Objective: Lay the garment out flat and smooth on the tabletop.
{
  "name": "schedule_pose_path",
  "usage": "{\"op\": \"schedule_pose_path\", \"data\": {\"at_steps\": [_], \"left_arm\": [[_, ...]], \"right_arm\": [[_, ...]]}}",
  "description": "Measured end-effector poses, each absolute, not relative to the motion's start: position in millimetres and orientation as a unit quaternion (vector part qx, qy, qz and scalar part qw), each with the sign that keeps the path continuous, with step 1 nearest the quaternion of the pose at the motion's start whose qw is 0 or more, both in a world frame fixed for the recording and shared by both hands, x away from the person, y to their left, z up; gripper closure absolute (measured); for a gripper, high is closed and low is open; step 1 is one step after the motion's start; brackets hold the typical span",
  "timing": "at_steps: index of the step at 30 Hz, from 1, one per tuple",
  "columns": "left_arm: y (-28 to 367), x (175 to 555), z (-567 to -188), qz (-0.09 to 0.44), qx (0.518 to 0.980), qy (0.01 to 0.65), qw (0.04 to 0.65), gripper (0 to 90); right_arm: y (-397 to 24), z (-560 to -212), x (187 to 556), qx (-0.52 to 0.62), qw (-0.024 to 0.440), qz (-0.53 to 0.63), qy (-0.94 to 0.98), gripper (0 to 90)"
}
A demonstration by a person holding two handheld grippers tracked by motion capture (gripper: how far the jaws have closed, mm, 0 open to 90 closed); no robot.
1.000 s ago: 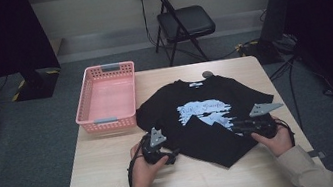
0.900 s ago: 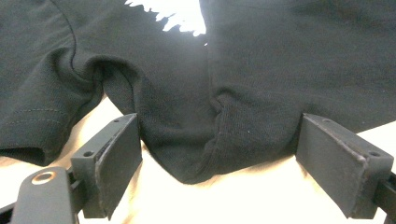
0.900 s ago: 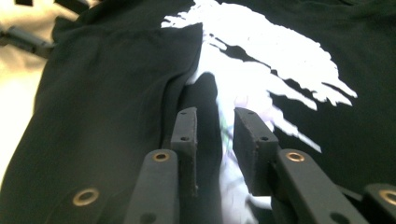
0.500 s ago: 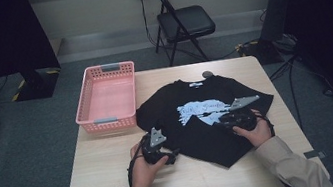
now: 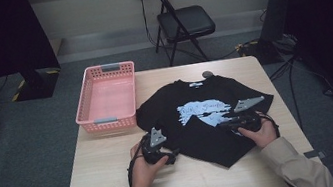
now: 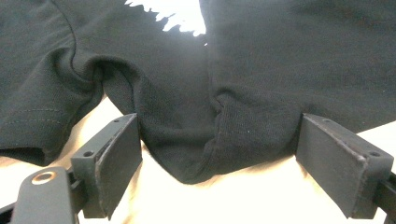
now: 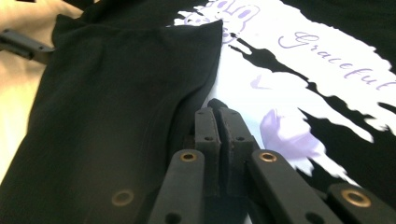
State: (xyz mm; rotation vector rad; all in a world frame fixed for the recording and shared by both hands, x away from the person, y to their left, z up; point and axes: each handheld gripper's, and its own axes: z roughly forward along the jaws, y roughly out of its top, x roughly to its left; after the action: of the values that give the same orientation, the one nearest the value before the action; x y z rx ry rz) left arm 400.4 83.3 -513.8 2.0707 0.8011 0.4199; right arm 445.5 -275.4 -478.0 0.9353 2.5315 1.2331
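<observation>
Black knit cotton T-shirt (image 5: 206,117) with a pale blue-and-white chest print (image 5: 203,113), lying on the light wooden table (image 5: 118,182) with its collar toward the far edge; its right side is folded in over the body. In the right gripper view the folded layer forms a smooth matte flap with a sharp corner lying on the glossy white print, whose lilac cursive lettering reads "Graceful". The left gripper (image 6: 219,163), of matte black moulded plastic with flat rectangular pads (image 6: 119,161), rests at the shirt's near left edge; its jaws stand wide, a puckered fold of the hem between them, the pads just beside the cloth without pressing it. The knit's fine ribbed grain and a stitched sleeve hem are visible there. The right gripper (image 7: 216,108) sits on the shirt's right side, over the print; its jaws have just been closing and now meet, brass rivets showing along the linkage, with dark cloth at the tips, though whether any is pinched cannot be told. A pink rectangular plastic lattice basket (image 5: 86,106) stands just beside the shirt's left sleeve.
</observation>
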Motion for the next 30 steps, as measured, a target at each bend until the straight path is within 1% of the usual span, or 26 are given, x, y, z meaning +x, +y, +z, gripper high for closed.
{"op": "schedule_pose_path", "data": {"at_steps": [14, 30], "left_arm": [[83.3, 400.4, -513.8, 0.168, 0.829, 0.321, 0.427, 14.2], [83.2, 400.1, -513.8, 0.168, 0.828, 0.321, 0.427, 14.2]], "right_arm": [[-318.8, -474.6, 407.6, 0.311, 0.086, 0.441, 0.837, 86.8], [-340.8, -474.8, 366.8, 0.306, 0.094, 0.452, 0.833, 86.8]]}}
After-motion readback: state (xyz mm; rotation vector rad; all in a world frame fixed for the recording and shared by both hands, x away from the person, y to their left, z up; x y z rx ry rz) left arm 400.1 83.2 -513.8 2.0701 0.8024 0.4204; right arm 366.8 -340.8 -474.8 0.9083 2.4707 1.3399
